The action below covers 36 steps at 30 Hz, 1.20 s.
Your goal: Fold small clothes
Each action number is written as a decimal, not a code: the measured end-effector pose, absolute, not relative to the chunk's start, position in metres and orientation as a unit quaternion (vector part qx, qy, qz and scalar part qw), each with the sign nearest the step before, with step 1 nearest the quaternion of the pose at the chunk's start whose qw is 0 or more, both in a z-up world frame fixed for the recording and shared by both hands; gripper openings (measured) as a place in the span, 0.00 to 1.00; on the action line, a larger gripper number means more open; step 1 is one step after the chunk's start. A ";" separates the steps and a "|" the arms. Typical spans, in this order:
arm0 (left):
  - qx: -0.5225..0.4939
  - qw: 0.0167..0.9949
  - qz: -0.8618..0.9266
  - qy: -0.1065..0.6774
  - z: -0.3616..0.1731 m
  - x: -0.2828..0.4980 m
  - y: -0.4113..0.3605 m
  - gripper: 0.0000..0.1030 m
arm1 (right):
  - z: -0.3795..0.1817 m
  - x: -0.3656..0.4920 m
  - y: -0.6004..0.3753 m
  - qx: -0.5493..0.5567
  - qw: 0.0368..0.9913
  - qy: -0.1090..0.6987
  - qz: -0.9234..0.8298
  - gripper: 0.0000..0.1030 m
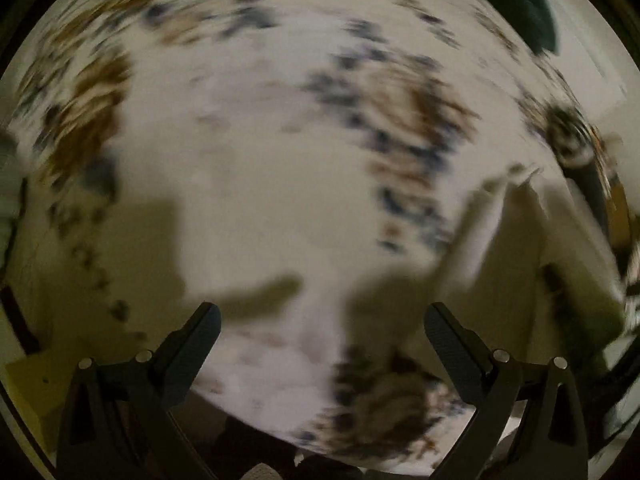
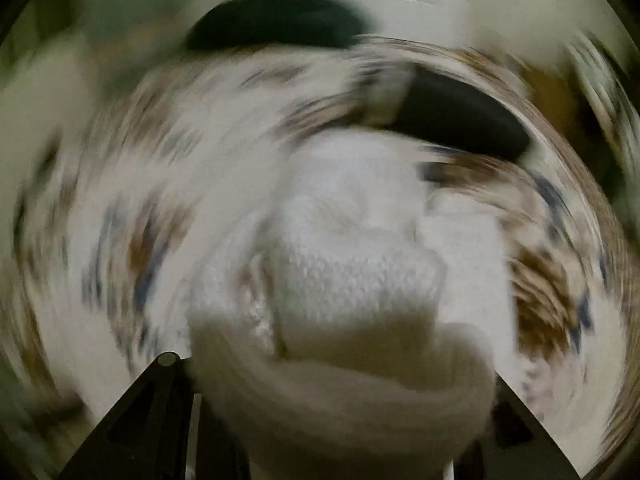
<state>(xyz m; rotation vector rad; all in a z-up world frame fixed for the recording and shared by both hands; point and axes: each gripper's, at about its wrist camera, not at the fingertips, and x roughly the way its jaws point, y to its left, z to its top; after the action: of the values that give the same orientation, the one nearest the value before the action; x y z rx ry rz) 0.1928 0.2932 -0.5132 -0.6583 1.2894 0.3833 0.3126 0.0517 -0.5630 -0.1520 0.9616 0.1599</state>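
Gripping white sock [image 2: 352, 280], right claw [image 2: 340, 380]

A white bedspread [image 1: 260, 184] is seen beyond the left gripper [image 1: 322, 320], printed with brown and dark blue blotches; the pattern is smeared by blur. The gripper's fingers [image 1: 202, 336] are black. A dark green item [image 1: 536, 8] is noted far ahead and to the right, and a pale cream cloth [image 1: 520, 240] nearer on the right.

Between the black arms of the right gripper [image 2: 340, 420] a white, nubbly-textured cloth [image 2: 352, 272] is seen. Ahead of it, two black shapes [image 2: 460, 120] are noted against the same brown-and-blue print.
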 end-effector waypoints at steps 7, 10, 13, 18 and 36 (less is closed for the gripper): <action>-0.350 0.711 0.200 0.577 -0.530 0.164 0.314 1.00 | -0.611 0.267 0.148 -0.219 0.820 0.508 0.145 0.67; -0.370 0.707 0.190 0.571 -0.527 0.154 0.313 1.00 | -0.586 0.269 0.131 -0.082 0.782 0.571 0.237 0.76; -0.397 0.703 0.175 0.564 -0.521 0.153 0.300 1.00 | -0.552 0.282 0.088 0.081 0.732 0.612 0.287 0.76; -0.459 0.687 0.123 0.550 -0.525 0.176 0.256 1.00 | -0.517 0.317 -0.007 0.113 0.753 0.614 0.205 0.77; -0.567 0.686 0.162 0.427 -0.529 0.165 0.224 0.80 | -0.633 0.502 -0.148 0.194 0.673 0.675 0.232 0.88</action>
<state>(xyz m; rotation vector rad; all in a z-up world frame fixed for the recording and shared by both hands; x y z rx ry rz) 0.1653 0.2236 -0.5290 -1.2699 0.9568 0.3619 0.5021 -0.1482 -0.6328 0.4372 1.5186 0.5226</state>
